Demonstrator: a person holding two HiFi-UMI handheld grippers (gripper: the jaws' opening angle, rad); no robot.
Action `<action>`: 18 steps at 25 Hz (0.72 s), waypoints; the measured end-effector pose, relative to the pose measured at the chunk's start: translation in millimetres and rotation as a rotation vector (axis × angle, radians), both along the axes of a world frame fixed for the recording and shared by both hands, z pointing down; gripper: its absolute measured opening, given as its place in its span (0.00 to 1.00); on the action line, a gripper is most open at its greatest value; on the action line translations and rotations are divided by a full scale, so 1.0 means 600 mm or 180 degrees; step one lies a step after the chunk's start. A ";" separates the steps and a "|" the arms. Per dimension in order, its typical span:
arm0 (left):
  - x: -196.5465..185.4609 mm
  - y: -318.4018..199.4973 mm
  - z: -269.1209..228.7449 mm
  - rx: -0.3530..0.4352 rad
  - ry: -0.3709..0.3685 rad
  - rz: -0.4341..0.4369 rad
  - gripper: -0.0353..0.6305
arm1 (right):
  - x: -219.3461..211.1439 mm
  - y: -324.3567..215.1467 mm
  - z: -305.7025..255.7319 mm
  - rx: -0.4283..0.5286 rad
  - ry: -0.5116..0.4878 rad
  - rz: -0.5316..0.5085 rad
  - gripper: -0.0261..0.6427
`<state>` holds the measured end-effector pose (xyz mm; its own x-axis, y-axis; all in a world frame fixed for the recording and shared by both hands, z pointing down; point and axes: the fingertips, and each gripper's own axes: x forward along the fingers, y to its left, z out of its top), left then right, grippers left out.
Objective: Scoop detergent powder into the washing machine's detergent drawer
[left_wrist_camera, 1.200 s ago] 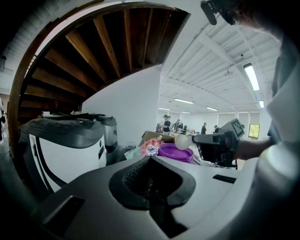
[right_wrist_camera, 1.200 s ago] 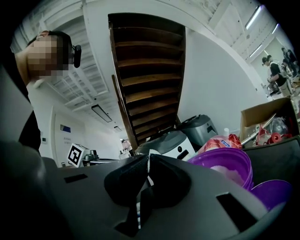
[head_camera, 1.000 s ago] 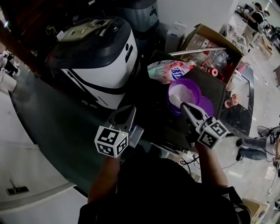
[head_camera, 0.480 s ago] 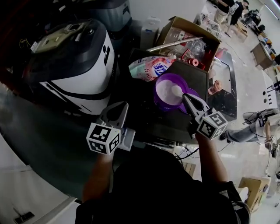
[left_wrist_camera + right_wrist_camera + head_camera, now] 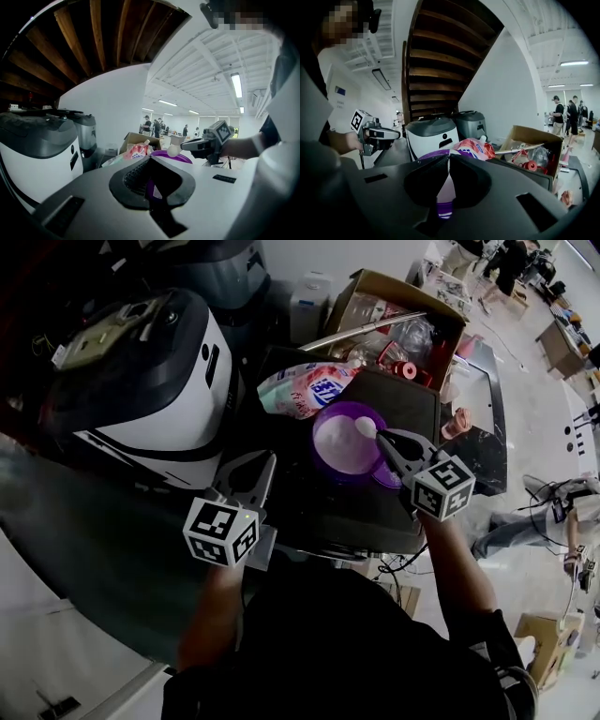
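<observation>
Over the purple bowl (image 5: 317, 442), the scoop (image 5: 366, 427) now rides up, heaped.
Right gripper (image 5: 382, 435) pinches its handle (left gripper (image 5: 263, 461) closed, empty); powder's ready for the drawer.

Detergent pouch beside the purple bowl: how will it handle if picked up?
Detergent pouch lies slumped and creased, so it is probably floppy and would sag when lifted. Its printed film looks smooth, maybe slippery. It bulges, so it is likely part full and hefty.
</observation>
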<state>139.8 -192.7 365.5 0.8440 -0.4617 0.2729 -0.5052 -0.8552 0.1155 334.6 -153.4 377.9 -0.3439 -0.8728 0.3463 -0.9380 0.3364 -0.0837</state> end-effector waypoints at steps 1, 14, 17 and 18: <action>0.005 0.001 0.002 -0.0007 -0.0011 0.0003 0.06 | 0.000 -0.005 0.006 -0.0033 0.0083 -0.0061 0.07; 0.015 0.018 0.034 -0.0166 -0.0086 -0.0080 0.06 | -0.003 -0.048 0.059 -0.0294 0.1027 -0.0509 0.07; 0.012 0.019 0.034 -0.0175 -0.0081 -0.0095 0.06 | -0.008 -0.053 0.062 -0.0363 0.1220 -0.0561 0.07; 0.012 0.019 0.033 -0.0179 -0.0077 -0.0099 0.06 | -0.009 -0.055 0.063 -0.0384 0.1271 -0.0577 0.07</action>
